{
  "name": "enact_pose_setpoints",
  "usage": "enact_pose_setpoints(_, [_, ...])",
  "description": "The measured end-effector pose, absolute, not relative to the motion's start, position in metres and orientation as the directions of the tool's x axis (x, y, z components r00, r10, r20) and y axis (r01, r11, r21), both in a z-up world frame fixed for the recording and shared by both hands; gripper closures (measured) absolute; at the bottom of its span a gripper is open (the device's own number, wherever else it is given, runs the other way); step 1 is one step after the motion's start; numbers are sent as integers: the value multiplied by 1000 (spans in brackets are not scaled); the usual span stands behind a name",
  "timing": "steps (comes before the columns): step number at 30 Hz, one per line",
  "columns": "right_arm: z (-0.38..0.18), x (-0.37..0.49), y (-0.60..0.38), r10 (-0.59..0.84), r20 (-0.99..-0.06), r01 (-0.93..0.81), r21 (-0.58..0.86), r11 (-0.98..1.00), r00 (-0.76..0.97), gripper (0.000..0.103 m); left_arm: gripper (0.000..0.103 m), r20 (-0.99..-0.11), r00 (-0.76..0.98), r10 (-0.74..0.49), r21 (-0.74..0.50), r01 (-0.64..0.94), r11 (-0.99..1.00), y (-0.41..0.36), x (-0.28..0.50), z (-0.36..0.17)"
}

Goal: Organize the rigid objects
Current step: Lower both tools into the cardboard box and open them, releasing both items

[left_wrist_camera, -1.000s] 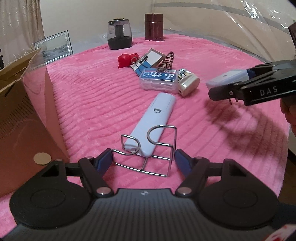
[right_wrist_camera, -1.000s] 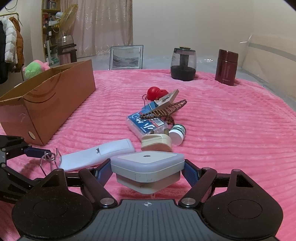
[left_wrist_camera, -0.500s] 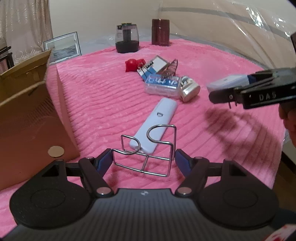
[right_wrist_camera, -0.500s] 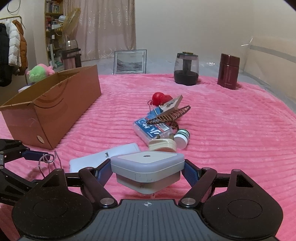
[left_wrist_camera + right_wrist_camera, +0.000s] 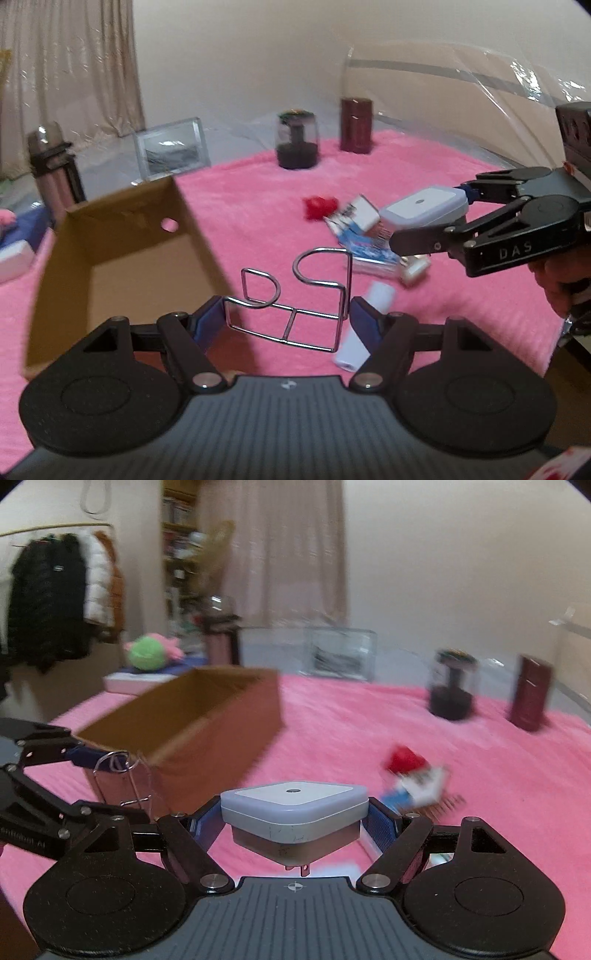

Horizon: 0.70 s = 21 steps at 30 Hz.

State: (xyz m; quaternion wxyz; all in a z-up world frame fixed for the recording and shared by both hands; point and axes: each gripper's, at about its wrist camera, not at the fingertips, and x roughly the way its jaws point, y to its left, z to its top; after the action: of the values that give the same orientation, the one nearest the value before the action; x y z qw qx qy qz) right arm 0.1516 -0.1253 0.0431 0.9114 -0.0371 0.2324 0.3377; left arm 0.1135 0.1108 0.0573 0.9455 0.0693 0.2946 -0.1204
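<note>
- Two loads are in the air at once: the left gripper [image 5: 288,314] is clamped on a chrome wire rack [image 5: 295,295], its blue pads pressing the rack's base bars from both sides, and the right gripper [image 5: 295,814] is closed on a grey-topped plug adapter [image 5: 293,814] whose prongs point down.
- Judging by the task, the step in hand is carrying both to the cardboard box [image 5: 122,251], which lies open-topped at the near left of the pink blanket [image 5: 258,192].
- To do it well, bring the rack over the box mouth first and lower it below the rim before letting go (its upright loops look likely to snag on the box's rim if it goes in tilted).
- Keep the adapter level and hold it back at the right until the left gripper has cleared the opening; the two tools are near each other in the right wrist view.
- Edges: the box's near corner sits just under the rack in the left wrist view, so a low approach could knock the wall.
- Open room: bare blanket lies between the box and the cluster of leftover items [image 5: 369,236] further right; a white remote-like bar [image 5: 364,325] lies just right of the left gripper.
- Far off, a dark jar [image 5: 297,140] and a maroon canister [image 5: 356,125] stand well apart from the route. Both views are blurred, so finer contact cannot be judged.
</note>
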Motion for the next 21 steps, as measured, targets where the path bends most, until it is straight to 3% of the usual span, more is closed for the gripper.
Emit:
enact_pose_setpoints(11, [79,209,-15,753,-465,-855,-16,519,465,26,33,-625,780,-30,237,226,945,214,159,85])
enact_pose_setpoints(21, [58,249,69,722,-610,-943,-158,293,327,26,33,-702,709,-66,304,382,873,250,212,62])
